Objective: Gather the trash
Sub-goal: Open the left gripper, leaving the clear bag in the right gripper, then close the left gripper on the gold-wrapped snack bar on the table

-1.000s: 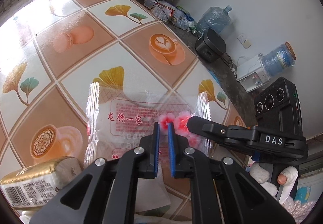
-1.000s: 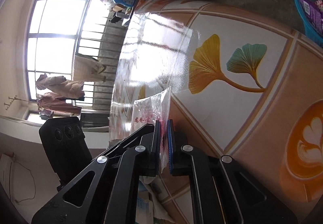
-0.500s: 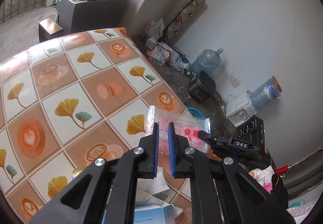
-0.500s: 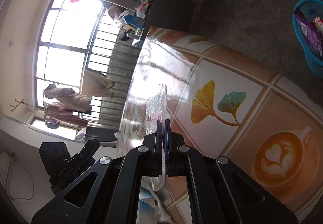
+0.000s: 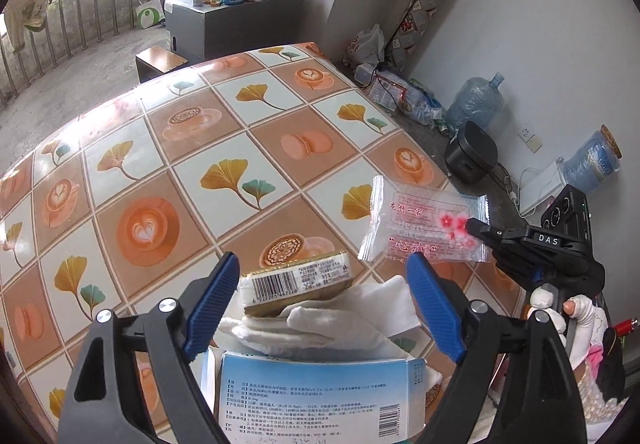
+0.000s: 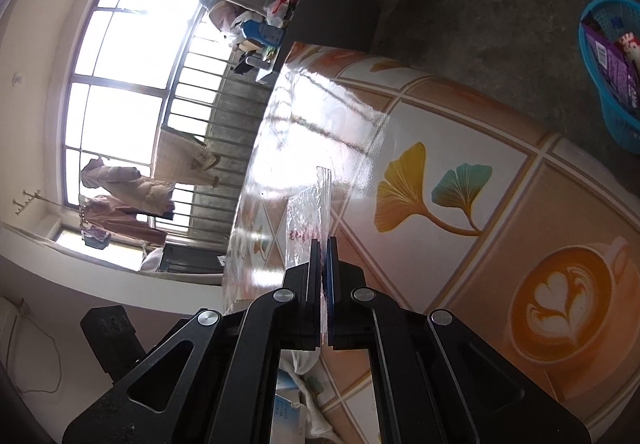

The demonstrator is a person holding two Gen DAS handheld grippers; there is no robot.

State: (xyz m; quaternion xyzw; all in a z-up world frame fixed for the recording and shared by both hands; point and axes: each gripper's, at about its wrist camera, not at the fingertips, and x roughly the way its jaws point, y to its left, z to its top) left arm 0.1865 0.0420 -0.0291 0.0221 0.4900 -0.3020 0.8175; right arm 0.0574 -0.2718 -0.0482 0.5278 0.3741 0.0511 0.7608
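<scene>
Above the table's near corner hangs a clear, crinkly cake wrapper with red lettering, pink blossoms and serrated ends, pinched at one edge by the tightly closed right gripper. Just opened wide with nothing between its ribbed blue pads, the left gripper hovers over a gold foil snack pack, crumpled white tissue and a pale blue carton. Beneath lies a glossy ginkgo-and-latte tablecloth, with concrete floor, blue mesh basket and water jug beyond.

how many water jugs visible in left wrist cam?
2. One water jug on the floor by the wall; the other jug lies on the white dispenser further right. More could be hidden.
</scene>
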